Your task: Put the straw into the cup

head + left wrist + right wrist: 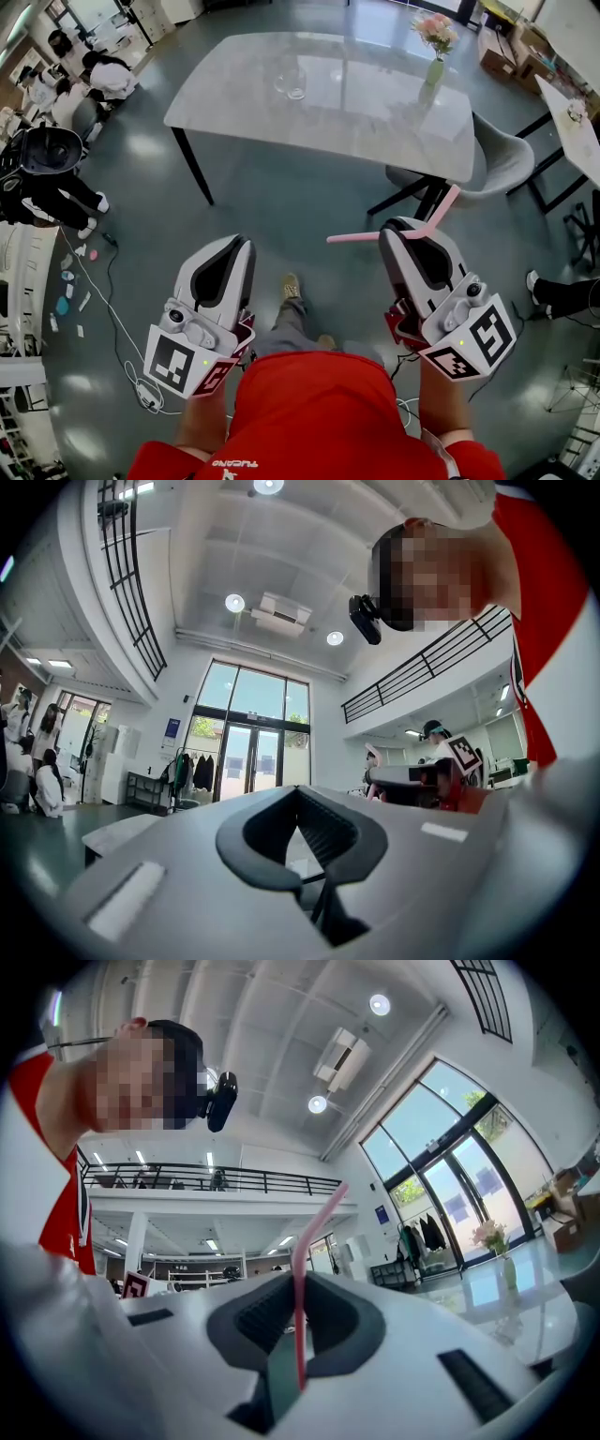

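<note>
Bright daylight pours through tall windows (248,752) ahead of the left tool (302,841); ceiling lamps (234,603) glow. The desk (375,122) shows soft glare. Fisheye edges curve, corners go dark, and near surfaces blur.

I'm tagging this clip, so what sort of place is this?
Probably an open office or lab hall: a balcony railing under a high ceiling, tall glass doors, and a marble-look table with a flower vase.

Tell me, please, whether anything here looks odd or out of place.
Only the floor at left: small scraps lie scattered beside a loose cable. The cup stands upright on the table, nothing spilled, and the straw is bent at its joint, not damaged.
</note>
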